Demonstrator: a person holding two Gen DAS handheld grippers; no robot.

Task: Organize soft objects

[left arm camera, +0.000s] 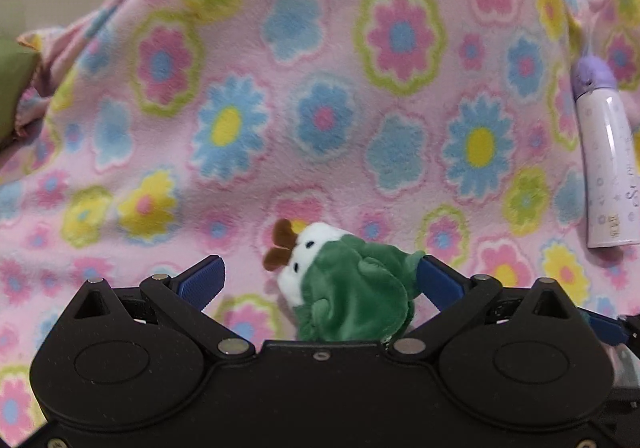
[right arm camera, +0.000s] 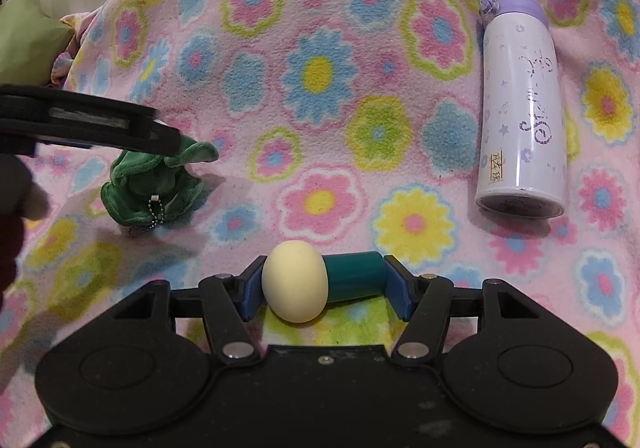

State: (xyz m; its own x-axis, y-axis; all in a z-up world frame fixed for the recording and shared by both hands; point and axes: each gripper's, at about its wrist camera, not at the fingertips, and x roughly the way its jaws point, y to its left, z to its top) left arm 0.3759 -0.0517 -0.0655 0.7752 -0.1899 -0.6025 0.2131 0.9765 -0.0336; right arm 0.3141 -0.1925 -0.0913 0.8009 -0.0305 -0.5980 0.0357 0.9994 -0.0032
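the right gripper (right arm camera: 324,284) clenches a cream-and-teal mushroom toy (right arm camera: 320,282) end to end, low over the flowered blanket (right arm camera: 320,68). the left gripper (left arm camera: 320,280) is released, its jaws wide around the green plush (left arm camera: 344,288), probably just set down. a lilac bottle (right arm camera: 520,112) lies far right.

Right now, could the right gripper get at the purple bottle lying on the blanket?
Probably not as things stand. The right gripper is shut on a cream and teal toy, so its jaws are taken. The path over the blanket to the purple bottle looks free once it lets go.
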